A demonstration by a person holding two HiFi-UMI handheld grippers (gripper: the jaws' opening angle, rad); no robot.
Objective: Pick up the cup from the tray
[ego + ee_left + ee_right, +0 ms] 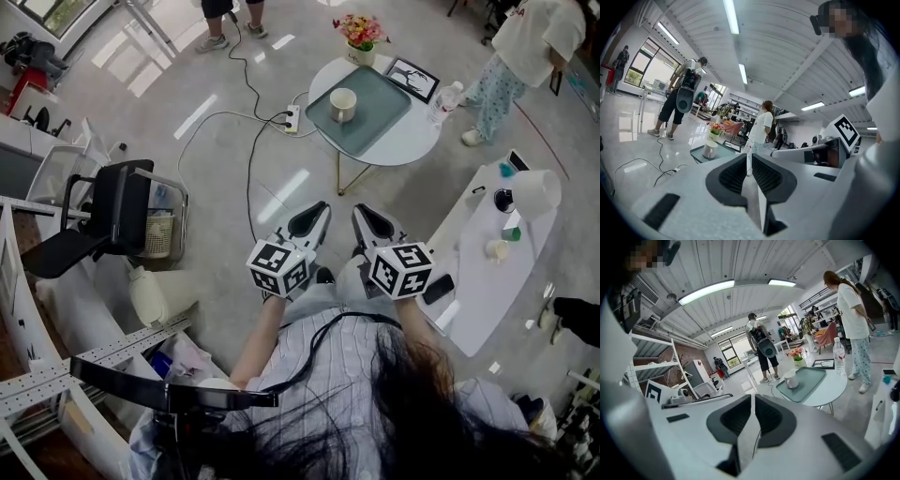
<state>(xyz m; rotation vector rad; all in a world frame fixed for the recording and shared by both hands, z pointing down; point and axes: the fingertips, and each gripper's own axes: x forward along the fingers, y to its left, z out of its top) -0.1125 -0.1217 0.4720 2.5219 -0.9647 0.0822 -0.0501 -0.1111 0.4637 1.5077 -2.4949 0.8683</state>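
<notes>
A cream cup (342, 104) stands on a grey-green tray (375, 117) on a small round white table (412, 141). The right gripper view shows the same cup (791, 379) and tray (808, 383) some way ahead; in the left gripper view the cup (710, 149) is small and far off. Both grippers are held close to the person's body, well short of the table. My left gripper (315, 214) is shut with nothing in it, and my right gripper (364, 216) is shut and empty too. The jaw tips meet in both gripper views.
A flower pot (361, 39), a framed picture (413, 79) and a water bottle (444, 101) share the round table. A power strip (292, 118) with cables lies on the floor. A long white table (492, 253) stands right, a black chair (117, 211) left. People (525, 56) stand nearby.
</notes>
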